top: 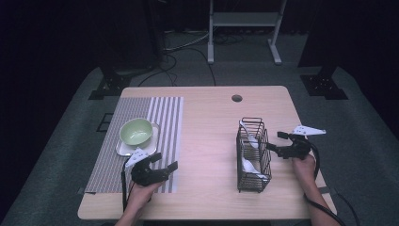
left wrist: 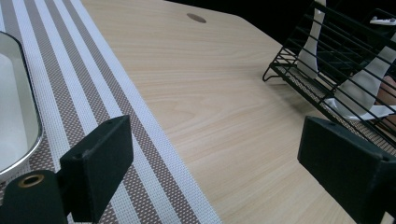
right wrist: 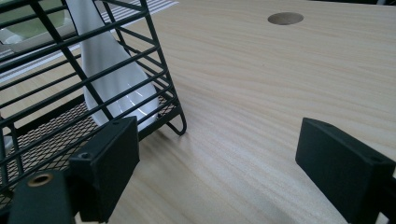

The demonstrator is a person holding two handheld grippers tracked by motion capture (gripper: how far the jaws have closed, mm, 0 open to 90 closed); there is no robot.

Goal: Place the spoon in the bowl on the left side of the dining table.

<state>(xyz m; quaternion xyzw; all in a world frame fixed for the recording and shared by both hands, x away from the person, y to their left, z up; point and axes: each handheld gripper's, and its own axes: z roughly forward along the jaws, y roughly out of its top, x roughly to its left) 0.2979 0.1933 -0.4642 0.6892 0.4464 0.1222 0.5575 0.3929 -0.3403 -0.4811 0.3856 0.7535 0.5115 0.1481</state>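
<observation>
Dark room, pale wooden table (top: 207, 117): two grippers poised beside a wire basket (top: 253, 155).
Right gripper (top: 275, 141), jaws spread, sits just right of it, ready for a spoon (top: 249, 165); left gripper (top: 162, 162) hangs spread over the striped mat (top: 162, 115).

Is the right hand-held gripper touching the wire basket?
Cannot tell. In the right gripper view, one jaw of the right hand-held gripper overlaps the wire basket; no gap or contact shows plainly.

Right gripper (right wrist: 219, 163): jaws wide apart, nothing between them, over bare wooden tabletop (right wrist: 261, 84). Black wire basket (right wrist: 56, 70), at left, just beside the left jaw; holds one white ceramic spoon (right wrist: 109, 70), bowl end down. Round cable hole (right wrist: 285, 18) in tabletop, farther off.
</observation>
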